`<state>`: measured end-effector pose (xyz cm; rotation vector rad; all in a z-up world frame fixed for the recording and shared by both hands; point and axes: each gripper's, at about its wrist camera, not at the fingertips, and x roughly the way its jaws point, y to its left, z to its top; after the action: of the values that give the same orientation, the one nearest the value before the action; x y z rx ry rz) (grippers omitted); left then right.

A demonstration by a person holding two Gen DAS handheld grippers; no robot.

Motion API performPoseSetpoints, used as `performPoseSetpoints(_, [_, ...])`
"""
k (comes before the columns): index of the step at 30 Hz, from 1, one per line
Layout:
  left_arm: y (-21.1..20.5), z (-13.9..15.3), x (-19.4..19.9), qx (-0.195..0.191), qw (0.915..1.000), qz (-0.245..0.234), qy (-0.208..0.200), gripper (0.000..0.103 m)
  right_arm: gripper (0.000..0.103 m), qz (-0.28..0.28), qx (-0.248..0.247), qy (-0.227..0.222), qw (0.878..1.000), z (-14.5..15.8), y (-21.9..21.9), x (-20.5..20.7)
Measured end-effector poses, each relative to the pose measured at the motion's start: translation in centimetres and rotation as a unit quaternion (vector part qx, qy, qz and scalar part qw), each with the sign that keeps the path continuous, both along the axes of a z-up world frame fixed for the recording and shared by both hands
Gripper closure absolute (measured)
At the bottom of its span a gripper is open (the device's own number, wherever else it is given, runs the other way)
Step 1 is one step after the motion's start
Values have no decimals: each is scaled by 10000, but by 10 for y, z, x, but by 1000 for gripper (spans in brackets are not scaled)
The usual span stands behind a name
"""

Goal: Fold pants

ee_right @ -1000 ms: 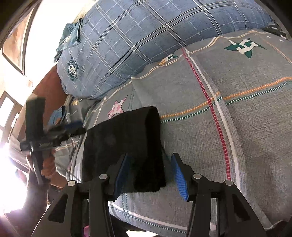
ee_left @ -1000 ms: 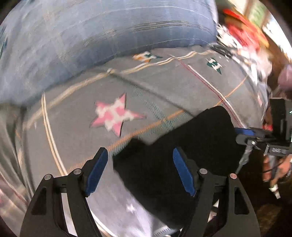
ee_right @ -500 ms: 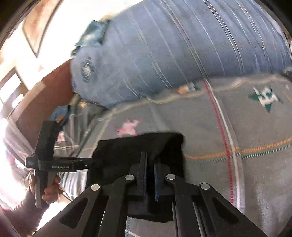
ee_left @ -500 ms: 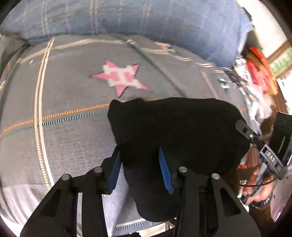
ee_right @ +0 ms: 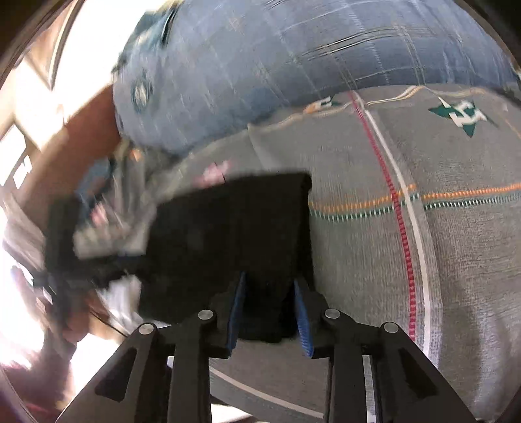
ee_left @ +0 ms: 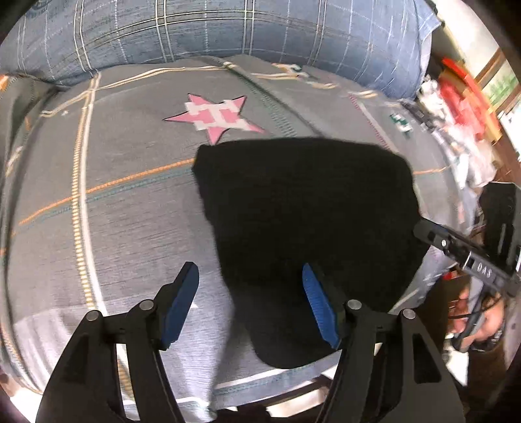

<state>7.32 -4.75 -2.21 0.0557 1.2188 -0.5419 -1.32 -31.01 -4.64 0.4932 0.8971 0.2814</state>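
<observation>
A: Item 1, nearest: left claw (ee_left: 249,304). State?
B: Released. Jaws wide apart, nothing between the pads. It hovers over the near left edge of the pants (ee_left: 306,227); one blue pad shows over the bedspread (ee_left: 107,227), the other over black cloth.

A: Item 2: right claw (ee_right: 269,312).
B: Jaws parted, a narrow gap, straddling the near right edge of the pants (ee_right: 234,234). Whether the pads pinch the cloth cannot be told; the view is blurred and the cloth is black.

A: Item 3: the pants themselves. Location, condition?
B: Black, lying as a compact, roughly rectangular bundle at the near edge of the bed, partly overhanging it. Edges look square on the right side. Judged mostly folded.

A: Items beyond?
B: Pink star (ee_left: 213,115) on the bedspread just past the far edge of the pants; teal star (ee_right: 462,114) far right. Farthest, a blue plaid pillow (ee_left: 228,29) along the back.

A: Remaining work?
B: Judged little: perhaps 1 last fold or a tidy of the overhanging near end.
</observation>
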Motion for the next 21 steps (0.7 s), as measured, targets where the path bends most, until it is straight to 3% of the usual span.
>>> performPoseSetpoints(2, [3,0,8,-225,9996,24,195,37,51,-203,396,-14,9990,-1,-13,7])
performPoseSetpoints(5, [2,-15,23,-303,9979,268,507,31,51,-270,445,188,9985,-16,-17,24])
performPoseSetpoints(8, [7,-30,28,-843,9901,631,932,24,49,52,1031,372,9940,-40,-11,36])
performPoseSetpoints(10, [5,-25,23,-1055,9883,614,919,26,53,63,914,207,9956,-37,-6,32])
performPoseSetpoints(12, [4,-14,14,-1113,9891,619,745,37,58,277,432,42,9987,-23,5,27])
performPoseSetpoints(15, [2,2,5,-1116,9908,576,505,38,64,654,-151,-122,9977,-6,21,18])
performPoseSetpoints(21, [-9,35,33,-1169,9917,540,46,39,66,424,128,-414,9982,22,2,47])
